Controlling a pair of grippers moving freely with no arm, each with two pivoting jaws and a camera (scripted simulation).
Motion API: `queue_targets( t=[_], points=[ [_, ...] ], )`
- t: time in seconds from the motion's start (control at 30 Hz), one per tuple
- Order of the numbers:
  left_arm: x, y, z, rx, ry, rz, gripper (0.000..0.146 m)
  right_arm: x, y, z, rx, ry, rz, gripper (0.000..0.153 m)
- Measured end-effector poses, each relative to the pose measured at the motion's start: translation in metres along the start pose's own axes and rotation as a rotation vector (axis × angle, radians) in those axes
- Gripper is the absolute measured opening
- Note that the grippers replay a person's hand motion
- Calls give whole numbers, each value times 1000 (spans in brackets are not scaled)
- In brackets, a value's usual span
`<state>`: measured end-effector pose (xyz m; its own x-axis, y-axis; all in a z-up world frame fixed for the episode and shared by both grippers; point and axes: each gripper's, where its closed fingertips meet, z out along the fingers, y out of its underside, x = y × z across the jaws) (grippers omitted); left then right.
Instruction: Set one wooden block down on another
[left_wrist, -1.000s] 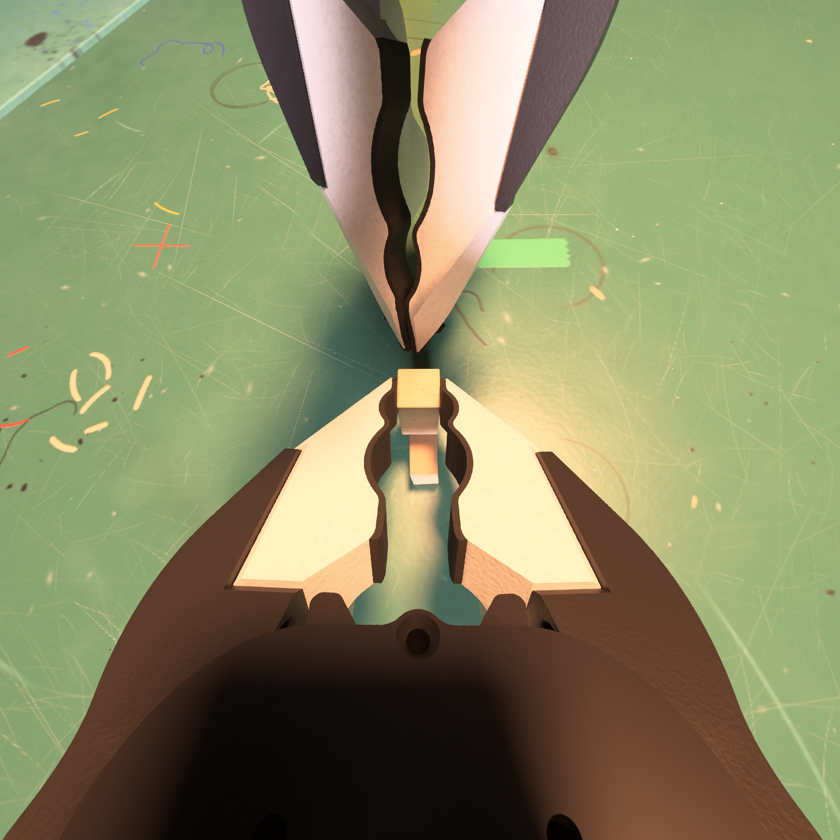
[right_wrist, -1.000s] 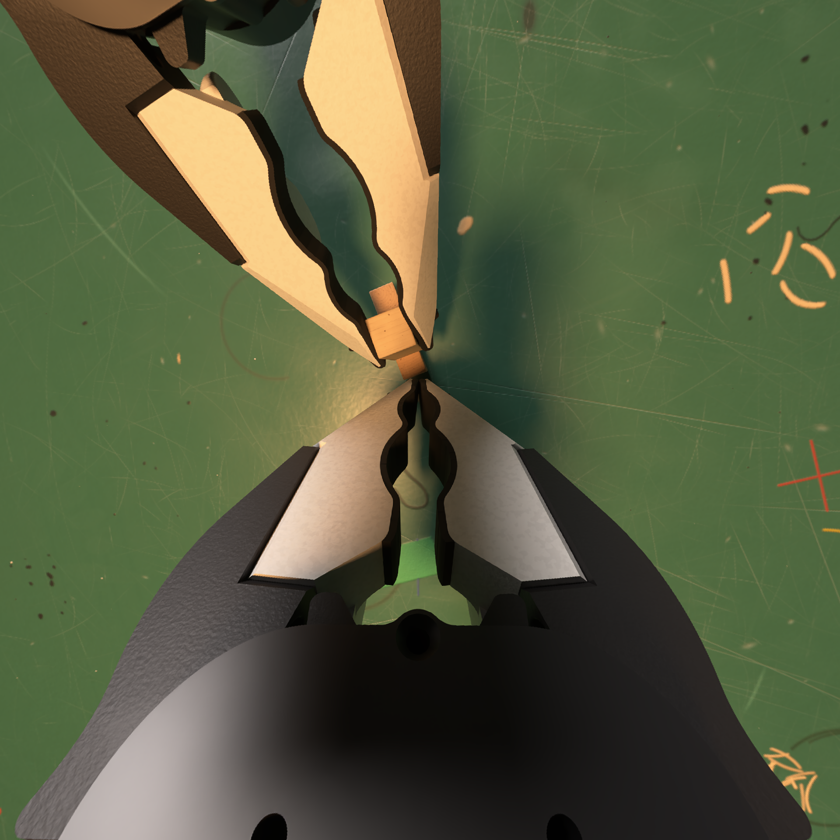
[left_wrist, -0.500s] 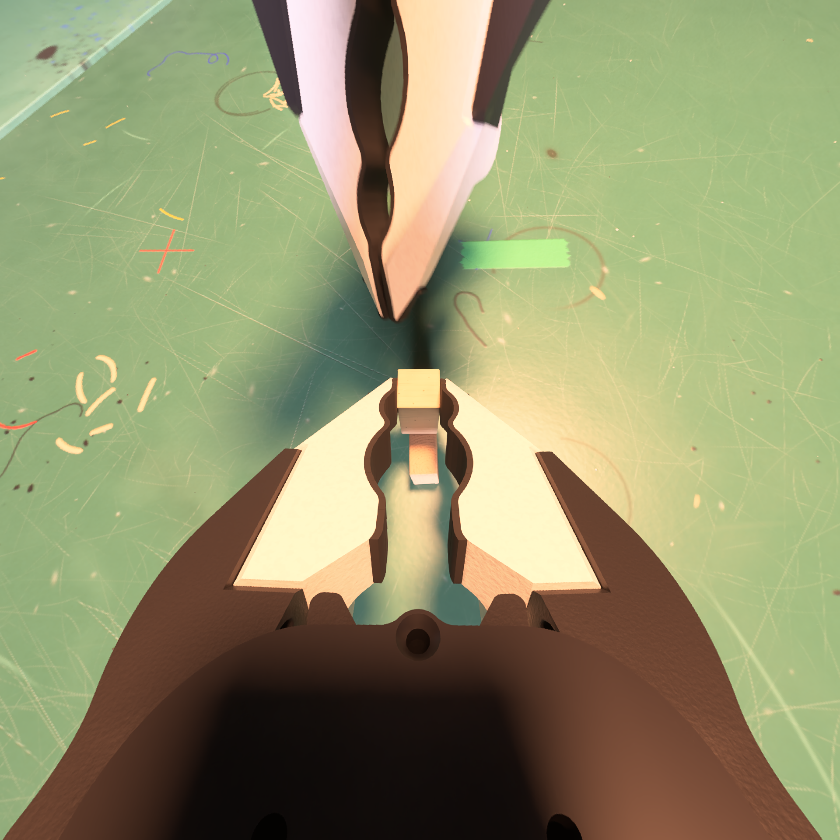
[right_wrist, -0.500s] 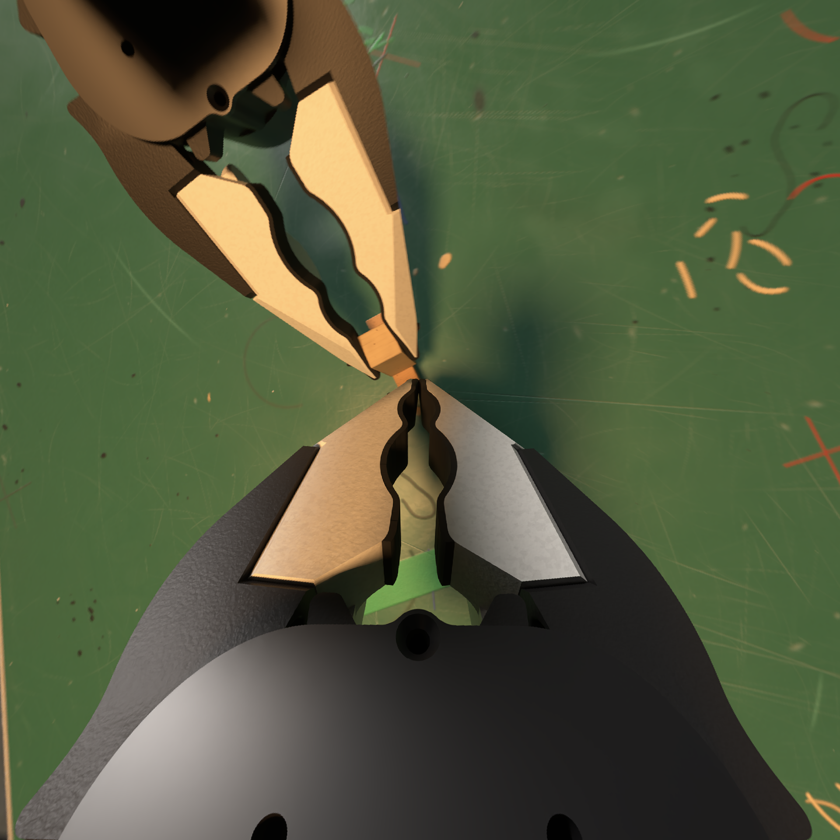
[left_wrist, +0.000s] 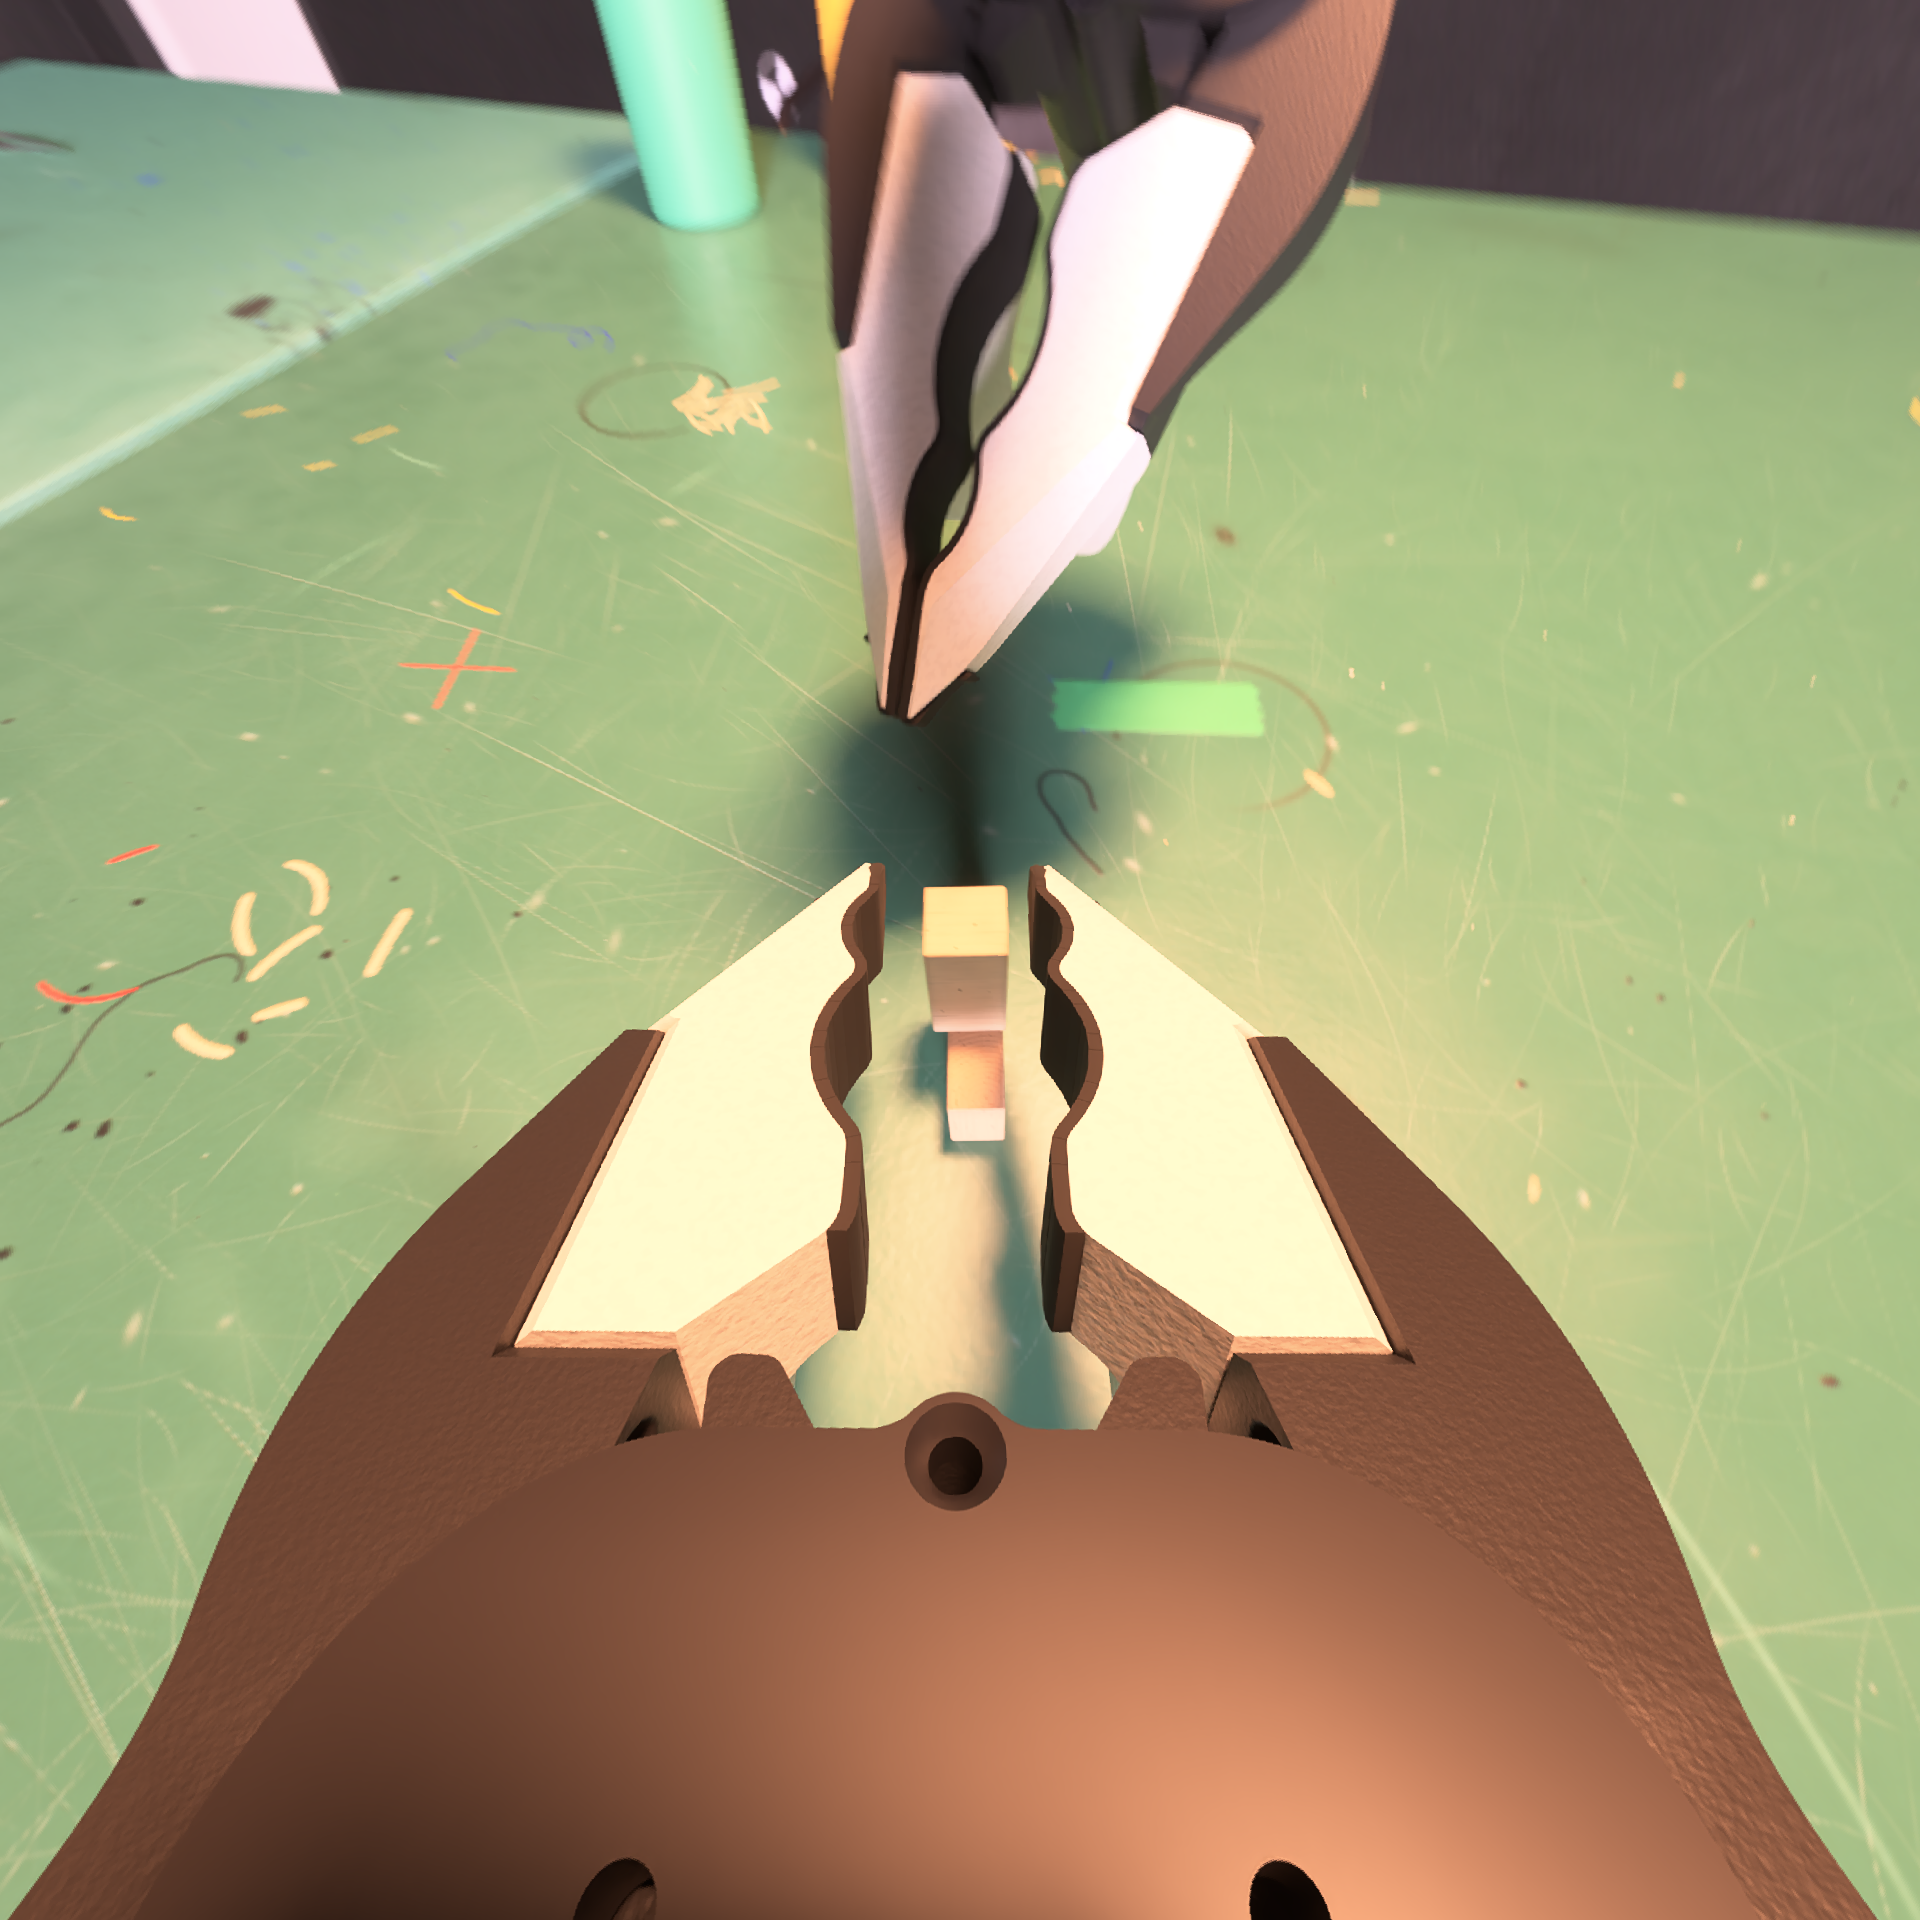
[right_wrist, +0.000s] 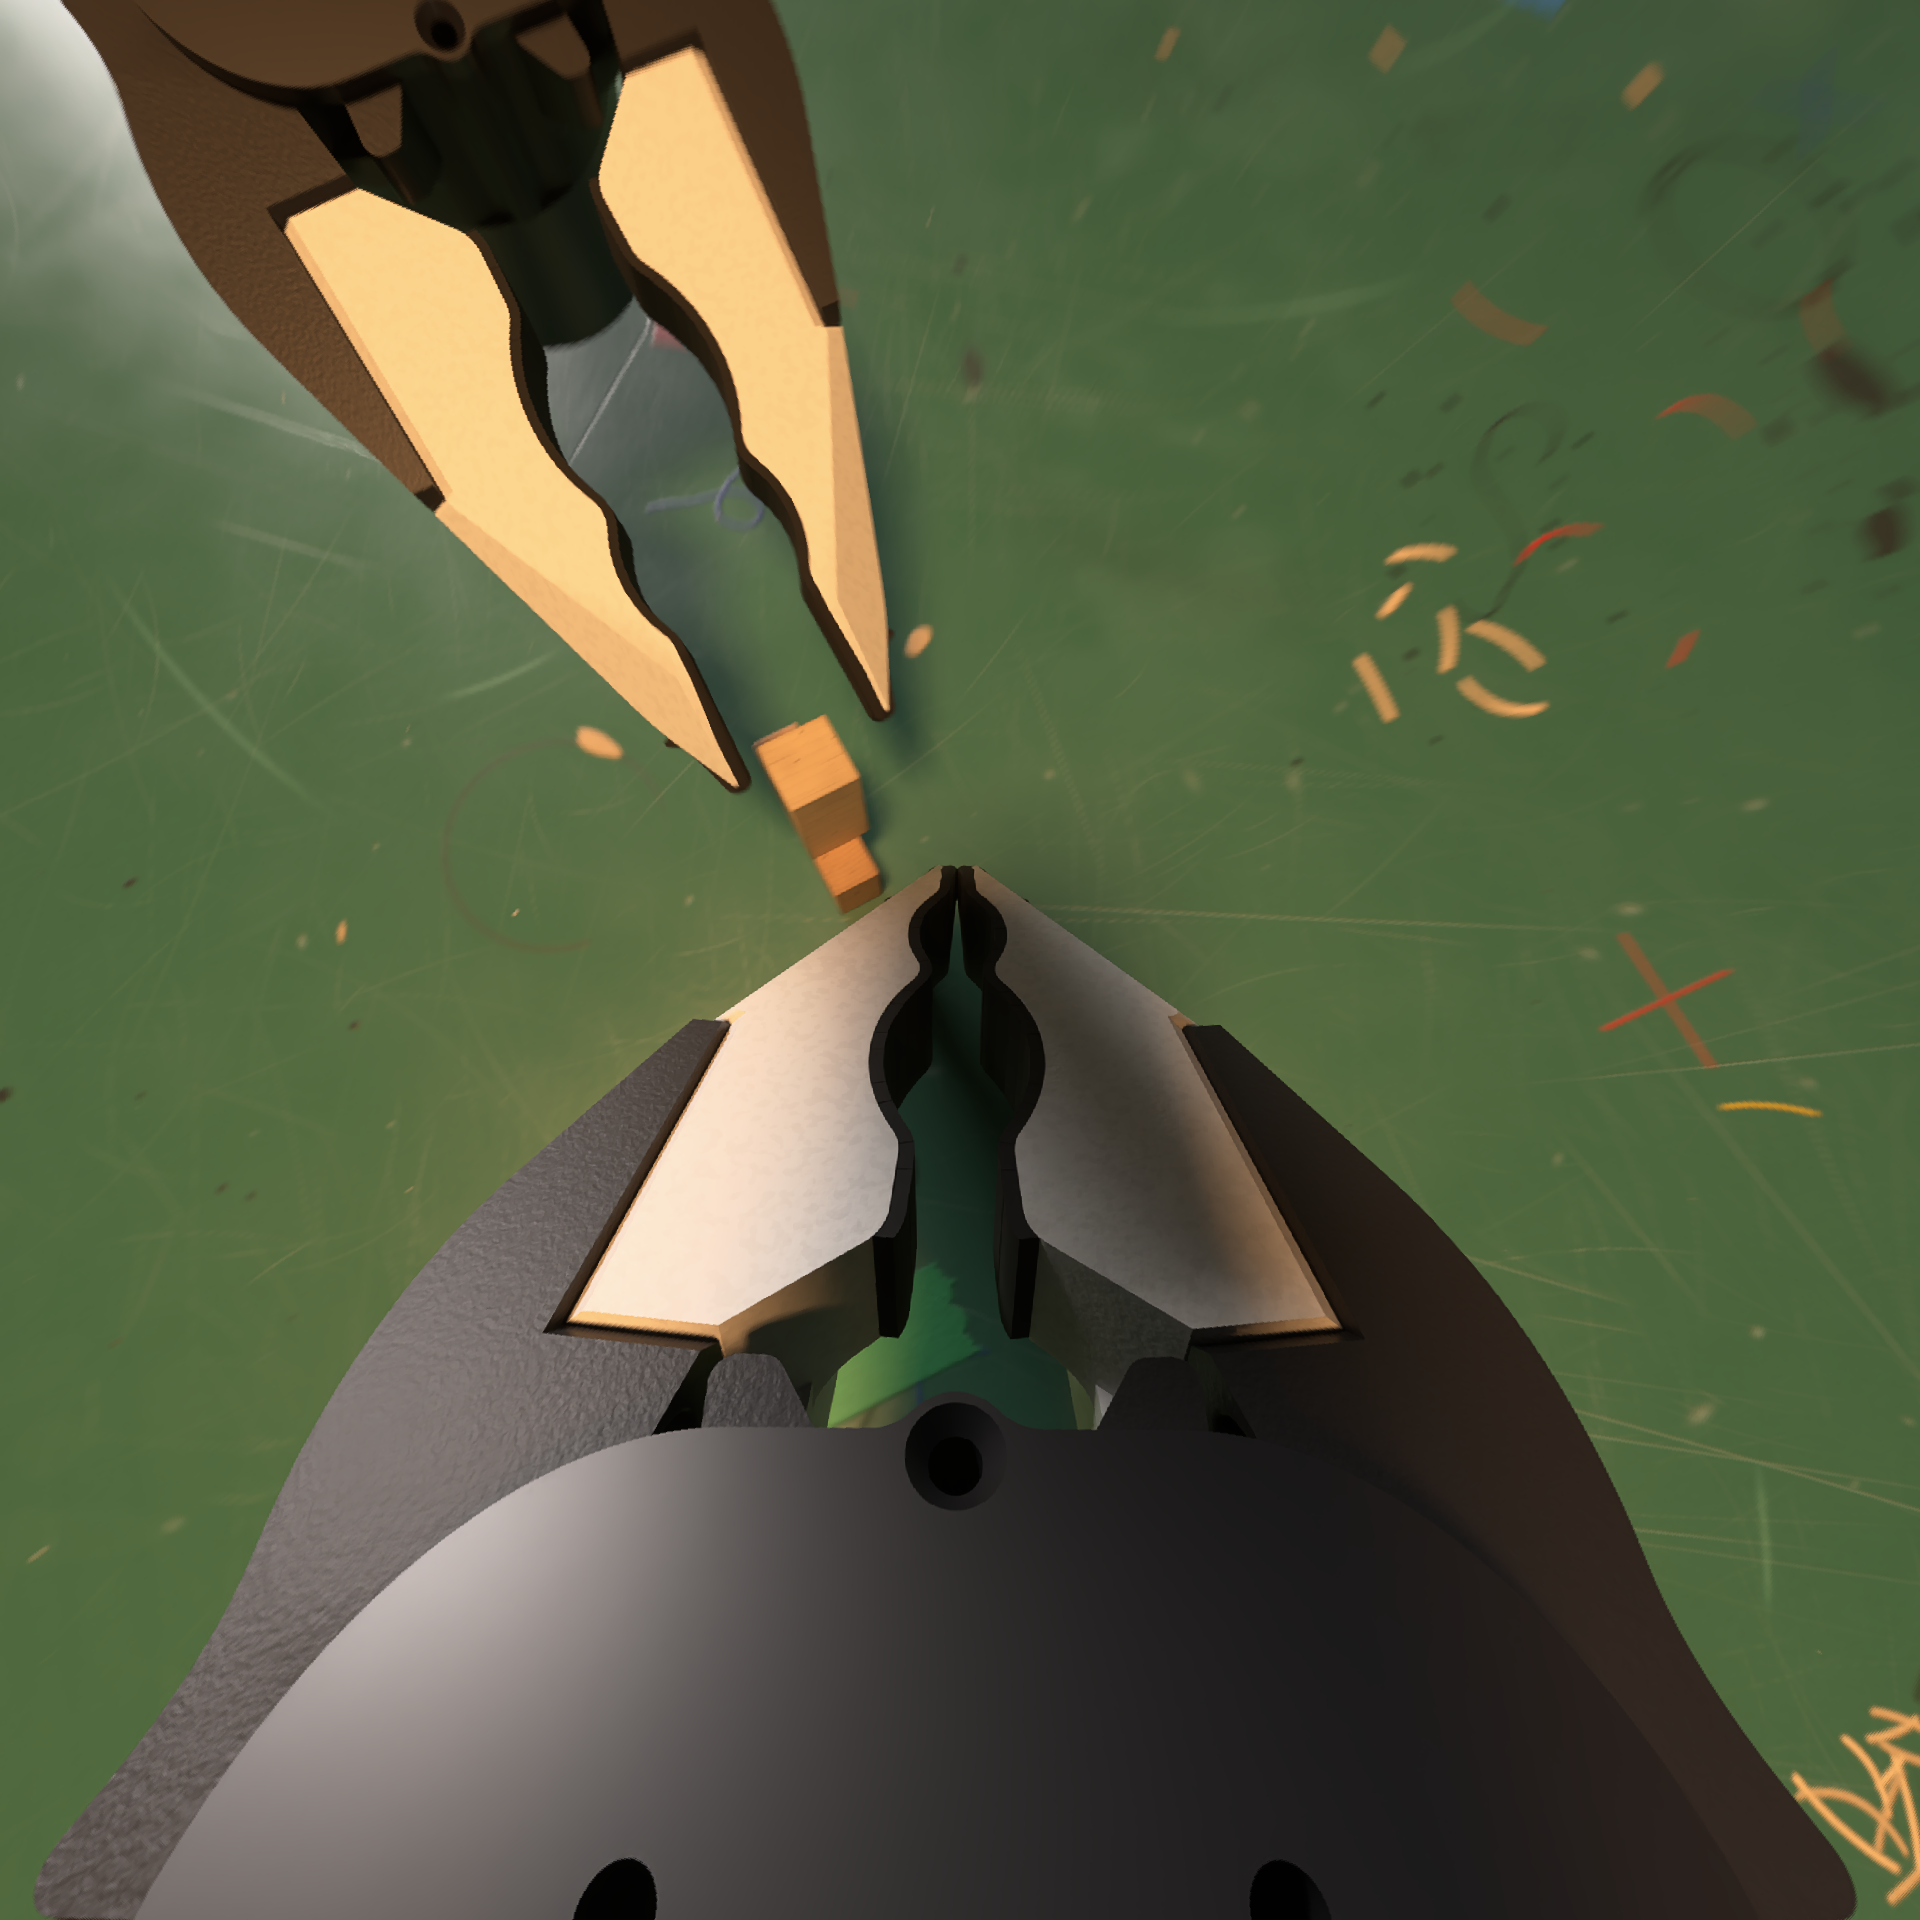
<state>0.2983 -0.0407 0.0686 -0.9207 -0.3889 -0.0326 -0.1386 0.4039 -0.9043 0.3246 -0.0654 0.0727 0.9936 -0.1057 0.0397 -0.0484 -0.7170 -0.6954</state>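
Two small wooden blocks stand stacked on the green table. The upper block (left_wrist: 966, 951) rests on the lower block (left_wrist: 977, 1086). My left gripper (left_wrist: 956, 883) is open, its brown fingers on either side of the upper block with a gap on each side. In the right wrist view the upper block (right_wrist: 808, 774) sits on the lower block (right_wrist: 850, 871), just beyond the left gripper's (right_wrist: 812, 743) tips. My right gripper (right_wrist: 956, 873), black, is shut and empty, its tips just right of the stack. It also shows in the left wrist view (left_wrist: 906, 715), raised beyond the stack.
The green table (left_wrist: 1558, 935) is scratched and marked with chalk. A strip of green tape (left_wrist: 1158, 709) lies beyond the stack on the right. A mint-green cylinder (left_wrist: 686, 114) stands at the far edge. A paler raised panel (left_wrist: 208, 260) lies at the far left.
My left gripper has opened and let go of the upper block, which now stands on the lower one. My right gripper has drawn back and up, staying shut.
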Motion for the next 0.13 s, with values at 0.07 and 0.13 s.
queue_targets(
  t=[0.07,0.13],
  points=[
    [-7,-6,-7,56,-23,-39,26,6,-2,-8,101,41,-18,4],
    [-17,-8,-13,85,-67,-75,23,6,10,-12,66,49,-27,64]
  ],
)
